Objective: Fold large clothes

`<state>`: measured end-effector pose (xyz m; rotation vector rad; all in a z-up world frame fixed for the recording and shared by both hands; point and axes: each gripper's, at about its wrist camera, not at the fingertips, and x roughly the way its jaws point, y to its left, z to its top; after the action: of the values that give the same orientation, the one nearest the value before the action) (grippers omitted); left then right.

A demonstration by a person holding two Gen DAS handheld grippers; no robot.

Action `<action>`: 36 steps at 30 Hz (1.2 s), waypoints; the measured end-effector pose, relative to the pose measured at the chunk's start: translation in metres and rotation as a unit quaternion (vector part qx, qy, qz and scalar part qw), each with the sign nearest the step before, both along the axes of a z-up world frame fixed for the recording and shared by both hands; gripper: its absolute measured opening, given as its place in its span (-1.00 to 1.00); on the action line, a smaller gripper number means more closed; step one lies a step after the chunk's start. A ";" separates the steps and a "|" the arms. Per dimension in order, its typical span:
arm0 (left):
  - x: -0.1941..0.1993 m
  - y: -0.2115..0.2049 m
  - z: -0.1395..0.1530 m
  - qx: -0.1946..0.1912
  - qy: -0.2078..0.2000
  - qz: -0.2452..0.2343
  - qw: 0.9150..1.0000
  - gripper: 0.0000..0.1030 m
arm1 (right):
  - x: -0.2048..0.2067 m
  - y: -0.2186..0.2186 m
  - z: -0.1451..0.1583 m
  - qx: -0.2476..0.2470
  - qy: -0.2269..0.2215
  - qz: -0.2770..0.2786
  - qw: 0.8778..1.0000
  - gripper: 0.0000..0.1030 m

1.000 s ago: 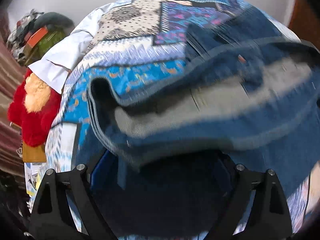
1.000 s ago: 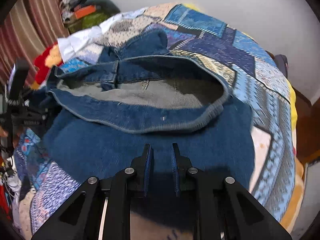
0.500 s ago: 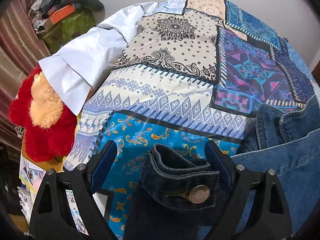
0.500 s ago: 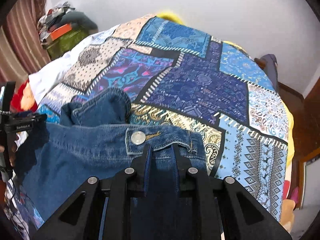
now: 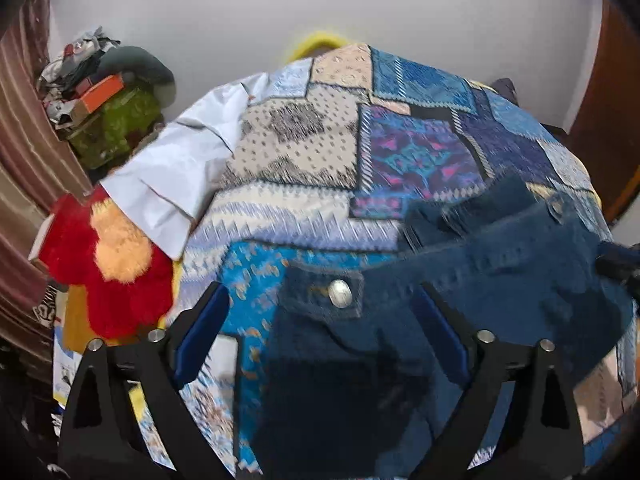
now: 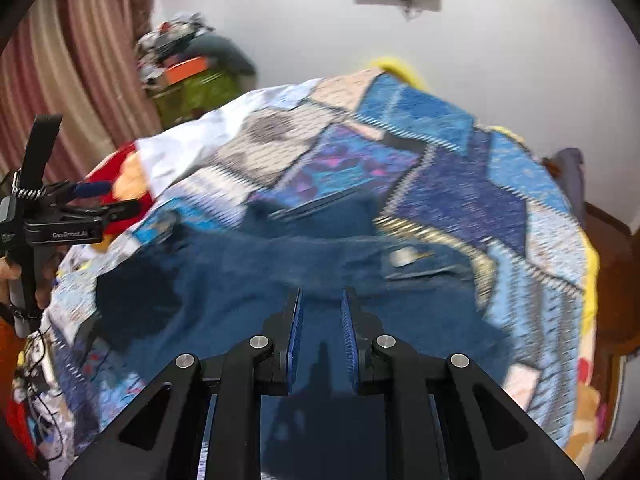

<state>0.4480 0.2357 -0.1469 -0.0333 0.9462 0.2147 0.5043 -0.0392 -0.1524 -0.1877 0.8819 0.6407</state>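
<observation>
Lifted clear of the denim since a second ago, when cloth filled its view, the left gripper (image 5: 320,328) hangs above the bed, its jaws just opened wider and standing spread on either side of a buttoned cuff or tab of the jacket (image 5: 480,280) without pressing it. Seen from the left wrist, the heavy blue garment lies folded over itself on the patchwork bedspread (image 5: 304,152), its metal button (image 5: 339,291) bright against thick stitched seams; a white sheet (image 5: 172,172) and a red plush toy (image 5: 100,280) sit at the bed's left edge. From the right wrist, the right gripper (image 6: 322,332) shows its jaws pressed nearly together with nothing visibly pinched, the jacket spread flat just beyond them. One fold looks laid down and released; the next move likely calls for fresh pinches on an edge to halve the stiff cloth again.
</observation>
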 end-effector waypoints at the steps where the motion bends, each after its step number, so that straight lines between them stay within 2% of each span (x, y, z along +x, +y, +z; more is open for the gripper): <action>1: -0.004 -0.002 -0.006 -0.006 0.004 -0.002 1.000 0.88 | -0.008 0.009 -0.006 -0.003 0.008 0.009 1.000 -0.72; 5: -0.017 -0.009 -0.042 -0.010 0.043 -0.012 0.999 0.88 | -0.031 0.041 -0.038 -0.031 0.044 0.039 0.998 -0.72; 8: -0.029 -0.008 -0.072 -0.005 0.069 -0.009 0.998 0.88 | -0.045 0.066 -0.072 -0.083 0.063 0.066 0.992 -0.72; 11: -0.040 0.003 -0.111 0.022 0.114 0.014 0.993 0.90 | -0.054 0.079 -0.104 -0.166 0.041 0.082 0.982 -0.72; 13: -0.050 0.012 -0.121 0.010 0.103 0.010 0.995 0.93 | -0.061 0.074 -0.106 -0.163 0.015 0.095 0.982 -0.71; 15: -0.058 0.014 -0.120 0.013 0.086 -0.002 0.996 0.94 | -0.062 0.068 -0.104 -0.176 0.005 0.085 0.981 -0.26; 16: -0.061 0.014 -0.119 0.019 0.083 0.000 0.996 0.95 | -0.064 0.064 -0.102 -0.200 -0.022 0.066 0.977 0.43; 17: -0.063 0.015 -0.119 0.019 0.083 0.004 0.996 0.95 | -0.064 0.058 -0.101 -0.229 -0.059 0.046 0.971 0.86; 18: -0.064 0.016 -0.119 0.019 0.083 0.007 0.996 0.95 | -0.064 0.052 -0.102 -0.249 -0.083 0.036 0.964 0.86; 19: -0.065 0.016 -0.118 0.018 0.083 0.009 0.996 0.95 | -0.062 0.043 -0.104 -0.255 -0.088 0.035 0.962 0.86; 22: -0.069 0.019 -0.117 0.018 0.082 0.013 0.996 0.95 | -0.048 -0.003 -0.098 -0.191 -0.020 0.005 0.981 0.86; 24: -0.073 0.021 -0.116 0.017 0.081 0.017 0.996 0.95 | -0.042 -0.035 -0.089 -0.159 -0.002 -0.024 0.987 0.86; 27: -0.078 0.026 -0.115 0.011 0.083 0.031 0.996 0.99 | -0.043 -0.071 -0.081 -0.157 -0.012 -0.045 0.986 0.86; 29: -0.079 0.032 -0.114 0.007 0.083 0.036 0.996 1.00 | -0.043 -0.090 -0.078 -0.131 0.007 -0.037 0.991 0.84; 33: -0.090 0.040 -0.108 0.002 0.080 0.052 0.995 1.00 | -0.044 -0.116 -0.068 -0.118 0.007 -0.059 0.991 0.88; 36: -0.100 0.051 -0.102 -0.005 0.077 0.070 0.995 1.00 | -0.037 -0.134 -0.061 -0.128 0.005 -0.099 0.987 0.88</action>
<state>0.3481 0.2871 -0.2486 -0.0931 1.0988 0.3466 0.4675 -0.1730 -0.2137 -0.3233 0.9786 0.3413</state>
